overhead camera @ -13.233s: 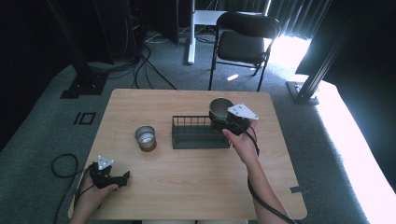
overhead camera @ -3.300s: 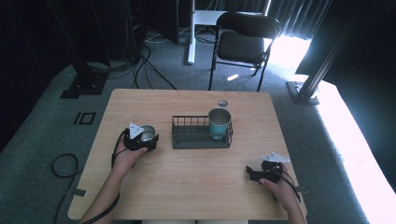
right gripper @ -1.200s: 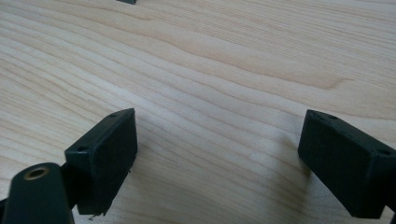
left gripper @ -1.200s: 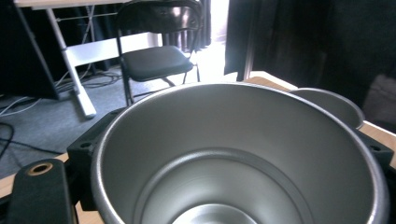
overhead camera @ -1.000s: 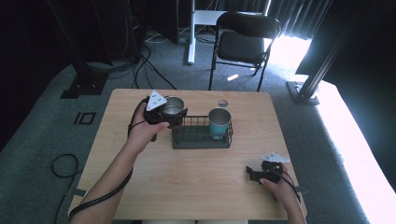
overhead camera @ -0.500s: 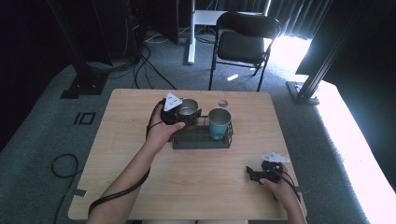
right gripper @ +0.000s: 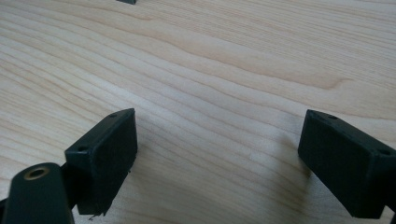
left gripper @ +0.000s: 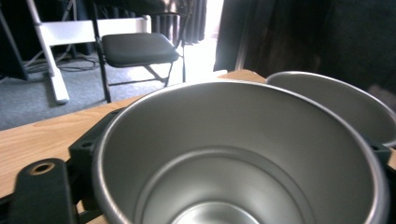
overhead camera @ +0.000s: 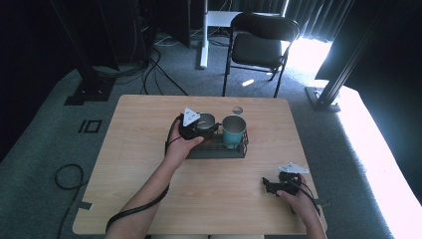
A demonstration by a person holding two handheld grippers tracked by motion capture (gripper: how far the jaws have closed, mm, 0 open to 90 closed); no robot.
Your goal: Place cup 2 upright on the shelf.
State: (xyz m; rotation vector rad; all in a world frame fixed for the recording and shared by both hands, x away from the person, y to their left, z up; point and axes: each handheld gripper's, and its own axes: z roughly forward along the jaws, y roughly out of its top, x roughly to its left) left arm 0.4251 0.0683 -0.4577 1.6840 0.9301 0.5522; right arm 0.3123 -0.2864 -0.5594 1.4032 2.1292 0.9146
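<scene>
Nearest the person, at the front right of the wooden worktop, the right gripper rests low on the wood in the person's right hand, well apart from everything else; in the right gripper view its two black jaws stand wide apart with nothing but bare wood grain between them. Farther in, near the middle of the worktop, the left hand holds the left gripper at the left end of the black wire basket. Its jaws are closed on a steel cup, which stands upright, its open mouth facing up, at or just over the basket's left end; whether it already rests on the basket floor cannot be told. In the left gripper view the steel cup sits right in front of the camera, its shiny inside and rounded rim plain, with a black jaw touching its wall at the lower left. Just beside it, in the right part of the basket, stands a teal cup, also upright, whose rim shows close behind the steel one. Beyond the worktop's far edge a black folding chair stands on the grey carpet.
</scene>
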